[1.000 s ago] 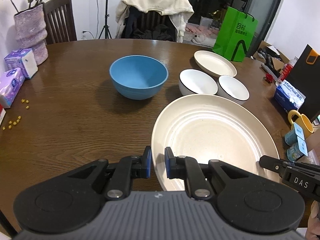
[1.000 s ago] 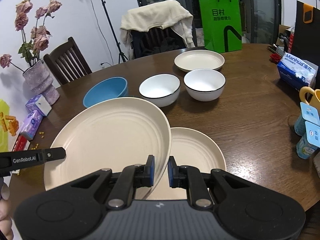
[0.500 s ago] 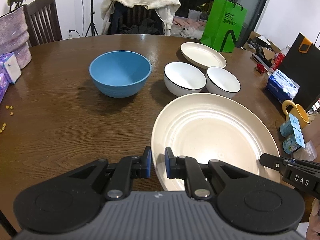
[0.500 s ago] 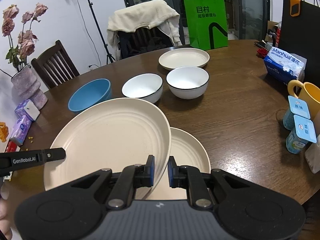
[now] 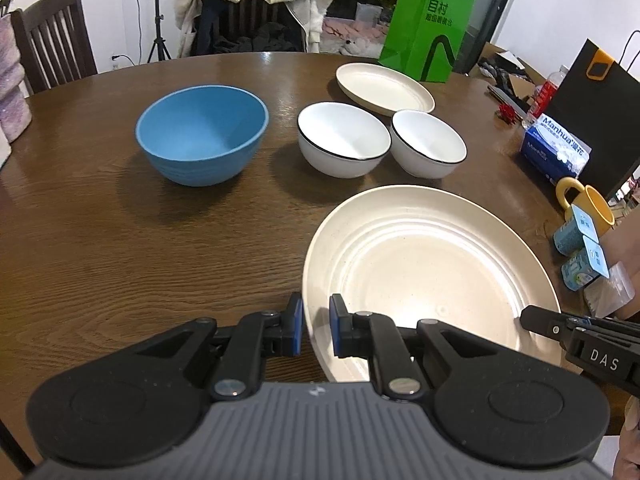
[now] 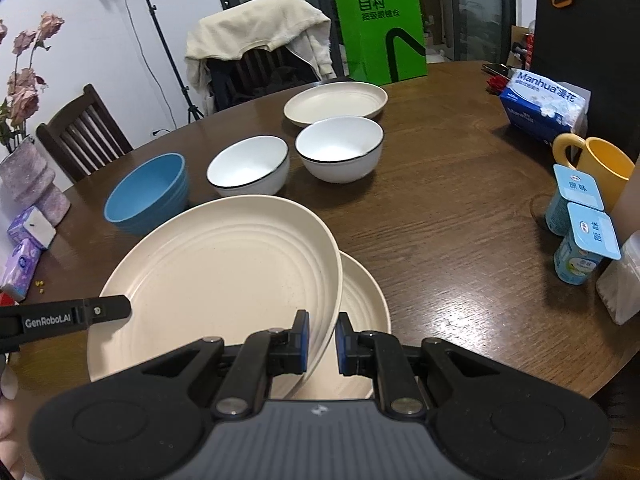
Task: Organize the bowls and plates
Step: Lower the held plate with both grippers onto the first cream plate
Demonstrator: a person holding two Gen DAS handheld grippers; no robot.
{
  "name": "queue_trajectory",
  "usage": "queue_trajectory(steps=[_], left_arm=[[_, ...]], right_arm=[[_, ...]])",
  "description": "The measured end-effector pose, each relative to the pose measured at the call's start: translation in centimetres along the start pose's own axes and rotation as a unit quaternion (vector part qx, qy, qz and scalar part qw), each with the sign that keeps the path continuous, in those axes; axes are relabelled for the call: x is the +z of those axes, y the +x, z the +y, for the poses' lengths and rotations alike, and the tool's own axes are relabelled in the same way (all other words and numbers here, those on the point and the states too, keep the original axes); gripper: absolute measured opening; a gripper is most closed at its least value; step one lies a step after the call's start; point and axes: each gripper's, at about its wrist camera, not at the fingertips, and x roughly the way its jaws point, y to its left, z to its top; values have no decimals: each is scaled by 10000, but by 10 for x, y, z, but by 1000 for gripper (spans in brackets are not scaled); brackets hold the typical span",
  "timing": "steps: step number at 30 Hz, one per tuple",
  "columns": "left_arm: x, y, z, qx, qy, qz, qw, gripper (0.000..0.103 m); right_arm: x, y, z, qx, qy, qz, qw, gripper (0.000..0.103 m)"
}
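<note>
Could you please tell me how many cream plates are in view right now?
3: a large plate held by both grippers, a smaller plate beneath it on the table, and a far plate by the green bag.

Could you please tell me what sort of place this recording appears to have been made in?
Most likely a dining area in someone's home: a round wooden table with wooden chairs, one draped with a cream jacket, and everyday clutter such as a tissue pack and a yellow mug.

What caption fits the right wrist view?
Both grippers clamp a large cream plate above a smaller plate on the table.
</note>
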Motion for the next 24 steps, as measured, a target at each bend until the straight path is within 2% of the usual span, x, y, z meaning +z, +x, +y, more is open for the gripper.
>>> queue_trajectory(steps=[24], left_arm=[[-4,47,-11,5,193,333,9993,13]], right_arm=[[-6,34,-21,-294,-36,246,9993,14]])
